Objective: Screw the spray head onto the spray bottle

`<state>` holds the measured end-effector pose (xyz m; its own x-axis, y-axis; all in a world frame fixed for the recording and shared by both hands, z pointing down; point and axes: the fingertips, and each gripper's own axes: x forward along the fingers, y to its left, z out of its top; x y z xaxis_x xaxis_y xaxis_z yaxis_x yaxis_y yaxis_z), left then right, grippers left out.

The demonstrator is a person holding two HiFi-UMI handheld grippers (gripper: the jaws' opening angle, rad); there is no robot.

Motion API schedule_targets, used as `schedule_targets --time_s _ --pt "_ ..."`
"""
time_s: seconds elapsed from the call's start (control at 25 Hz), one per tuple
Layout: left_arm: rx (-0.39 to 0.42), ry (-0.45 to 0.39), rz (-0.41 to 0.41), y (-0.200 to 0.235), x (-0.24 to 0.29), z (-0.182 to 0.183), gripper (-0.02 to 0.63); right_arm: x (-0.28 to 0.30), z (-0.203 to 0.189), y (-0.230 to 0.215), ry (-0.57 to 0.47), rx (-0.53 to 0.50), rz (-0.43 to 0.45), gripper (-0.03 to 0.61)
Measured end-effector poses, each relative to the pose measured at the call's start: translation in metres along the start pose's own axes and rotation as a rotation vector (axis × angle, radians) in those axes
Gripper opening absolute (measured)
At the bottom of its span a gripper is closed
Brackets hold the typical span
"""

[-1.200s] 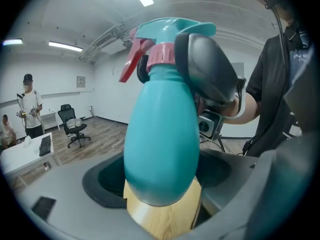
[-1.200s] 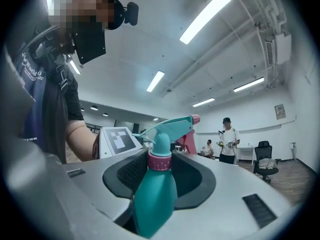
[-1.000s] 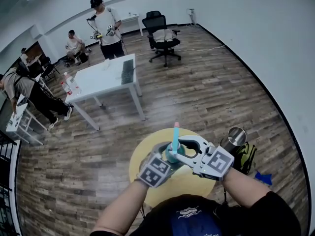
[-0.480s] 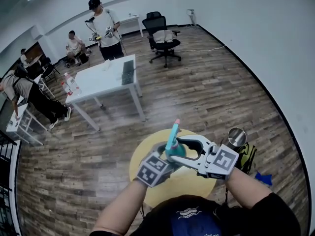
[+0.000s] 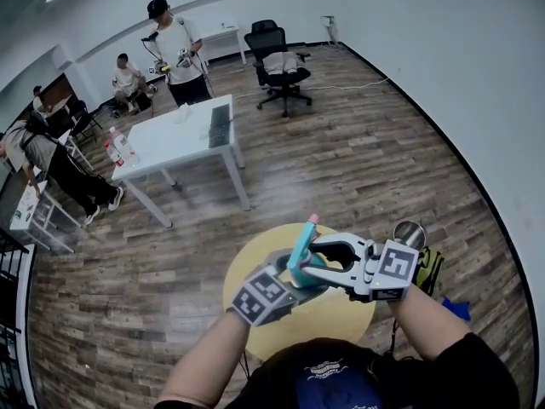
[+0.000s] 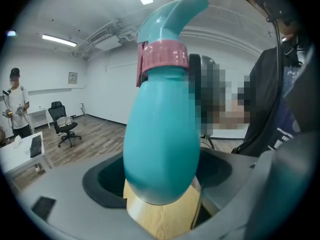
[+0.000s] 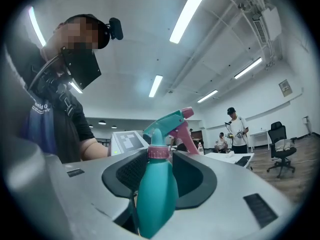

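Spray bottle [image 6: 160, 144] sits clamped in the left gripper [image 5: 288, 281]; the right gripper [image 5: 315, 261], jaws just closing, pinches the spray head [image 7: 167, 124] at its collar.

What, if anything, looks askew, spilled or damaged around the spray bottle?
Nothing stands out. The spray bottle is held tilted over the round table, its spray head seated on the neck; no spill or damage shows.
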<state>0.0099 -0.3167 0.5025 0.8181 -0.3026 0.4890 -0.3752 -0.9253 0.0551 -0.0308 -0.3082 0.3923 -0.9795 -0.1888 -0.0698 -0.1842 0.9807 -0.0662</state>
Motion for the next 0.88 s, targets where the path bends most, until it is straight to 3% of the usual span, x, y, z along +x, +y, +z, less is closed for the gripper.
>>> schedule_targets --time_s 0.12,0.32,0.44,0.64,0.88 --pt "-0.011 -0.001 0.009 0.002 0.000 0.002 0.431 -0.001 0.003 -0.002 -0.024 -0.011 -0.030 0.172" --pt "-0.114 -0.014 0.076 0.013 0.004 0.005 0.431 0.003 0.009 -0.007 -0.034 -0.172 -0.254 0.144" --pt "-0.158 -0.018 0.098 0.020 0.004 0.006 0.431 0.009 0.008 -0.011 -0.027 -0.190 -0.341 0.137" --pt "-0.091 -0.002 0.081 0.022 -0.003 0.004 0.431 0.006 0.012 -0.009 -0.050 -0.086 -0.245 0.169" --pt "0.025 0.065 0.067 0.017 0.001 -0.003 0.431 0.002 0.009 -0.006 0.005 -0.013 -0.116 0.209"
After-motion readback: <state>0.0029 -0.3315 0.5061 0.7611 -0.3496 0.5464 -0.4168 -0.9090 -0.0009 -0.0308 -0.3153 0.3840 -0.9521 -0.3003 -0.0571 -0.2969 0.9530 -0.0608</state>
